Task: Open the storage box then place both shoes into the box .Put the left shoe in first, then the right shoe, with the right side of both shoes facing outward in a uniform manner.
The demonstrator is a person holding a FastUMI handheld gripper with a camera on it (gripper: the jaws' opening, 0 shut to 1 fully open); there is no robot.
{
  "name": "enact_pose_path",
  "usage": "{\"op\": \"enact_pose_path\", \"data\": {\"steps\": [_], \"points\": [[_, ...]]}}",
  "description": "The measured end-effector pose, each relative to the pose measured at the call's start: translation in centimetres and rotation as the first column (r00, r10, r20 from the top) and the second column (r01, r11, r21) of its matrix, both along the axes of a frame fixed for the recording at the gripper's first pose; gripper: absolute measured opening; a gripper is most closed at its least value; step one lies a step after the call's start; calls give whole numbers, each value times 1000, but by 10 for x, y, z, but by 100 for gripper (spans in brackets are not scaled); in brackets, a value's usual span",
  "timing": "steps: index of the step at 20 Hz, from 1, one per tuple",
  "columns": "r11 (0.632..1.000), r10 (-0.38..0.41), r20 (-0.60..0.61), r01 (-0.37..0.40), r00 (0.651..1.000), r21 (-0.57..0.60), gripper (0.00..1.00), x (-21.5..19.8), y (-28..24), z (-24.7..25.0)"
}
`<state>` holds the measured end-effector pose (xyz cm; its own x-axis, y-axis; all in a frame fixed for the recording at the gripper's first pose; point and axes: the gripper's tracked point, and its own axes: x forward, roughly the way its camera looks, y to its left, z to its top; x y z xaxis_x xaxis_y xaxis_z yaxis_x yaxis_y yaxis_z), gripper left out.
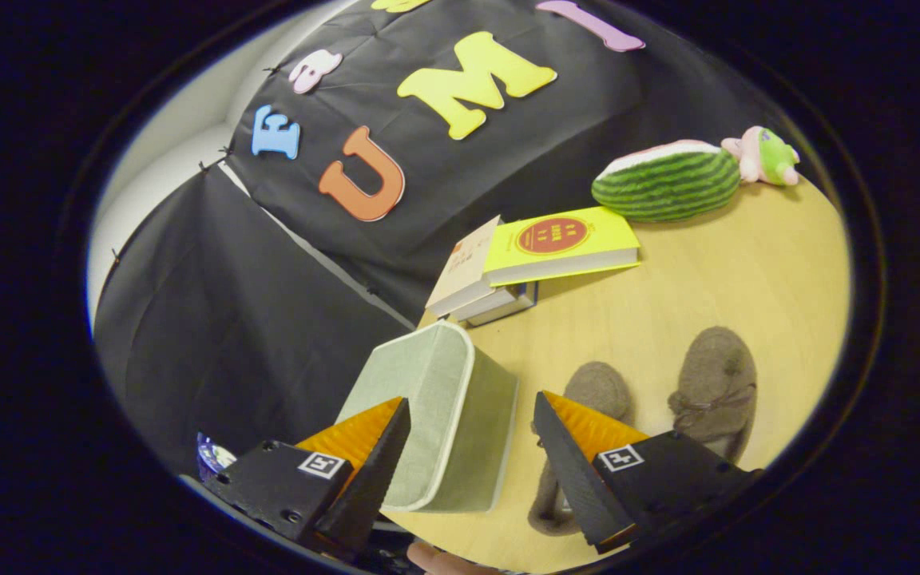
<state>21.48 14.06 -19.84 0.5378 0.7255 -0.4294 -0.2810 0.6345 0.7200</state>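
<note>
Gripper view: gripper point(472, 415) spread wide, holding nothing. Left to right: pale green fabric storage box point(436, 415) with white trim sits between fingers, lid apparently shut; two grey-brown felt shoes point(711, 391) just right of it on light wooden table point(707, 279). Tip, imo: go for lid edge first, come in square, pinch trim firmly so fabric doesn't slip.

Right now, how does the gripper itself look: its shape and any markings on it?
The gripper has two wedge-shaped fingers with ribbed inner faces, tapering to points. Each sits on a black angular mount held by small screws and carrying a square black-and-white marker tag.
</note>
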Motion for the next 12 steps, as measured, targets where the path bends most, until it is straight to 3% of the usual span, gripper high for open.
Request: {"op": "enact_pose_path", "data": {"steps": [2, 5, 7, 12], "points": [[996, 84, -42, -83, 996, 21, 99, -1, 18, -11], [972, 193, -128, -172, 973, 161, 99, -1, 48, -12], [955, 237, -195, -192, 952, 227, 99, -1, 59, -17], [948, 257, -262, -190, 930, 256, 99, 24, 66, -36]]}}
